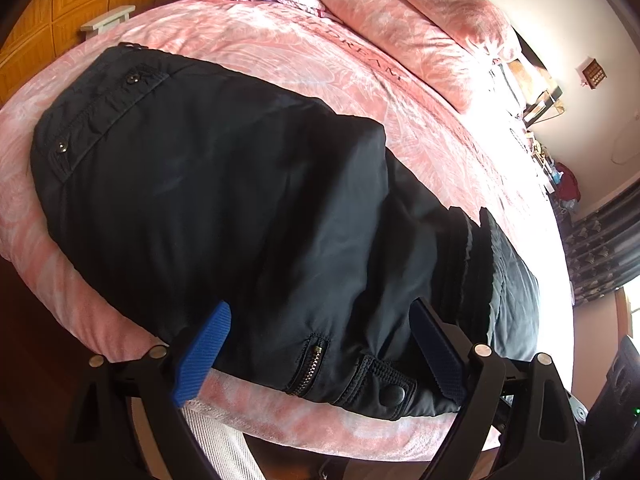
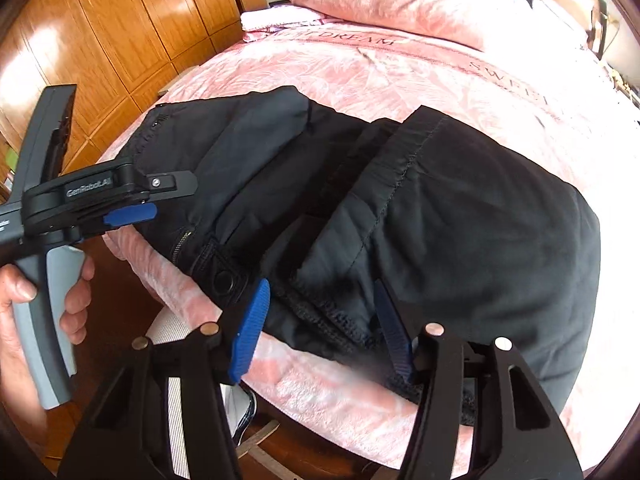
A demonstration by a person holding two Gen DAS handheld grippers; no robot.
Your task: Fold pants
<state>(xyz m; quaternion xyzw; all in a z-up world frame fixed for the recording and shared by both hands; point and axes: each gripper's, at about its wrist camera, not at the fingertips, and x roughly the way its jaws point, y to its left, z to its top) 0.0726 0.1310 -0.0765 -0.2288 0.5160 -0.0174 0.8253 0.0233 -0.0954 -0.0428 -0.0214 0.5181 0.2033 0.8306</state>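
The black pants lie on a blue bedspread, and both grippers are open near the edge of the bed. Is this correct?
Not quite: the bedspread is pink, not blue, as both wrist views show. The rest holds: the black pants lie on it, and the left gripper and right gripper are open at the bed's edge.

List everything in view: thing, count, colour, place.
Black fabric pants: one, partly folded, on the bed's near edge.
Pink patterned bedspread: one, covering the bed.
Pink pillow: one, at the bed's head.
Folded pink-white cloth: one, beside the pillow.
Orange-brown wooden wardrobe: one, left of the bed.
Left tool: one, black with blue pads, open over the pants' waistband.
Right tool: one, same colours, open at the pants' edge.
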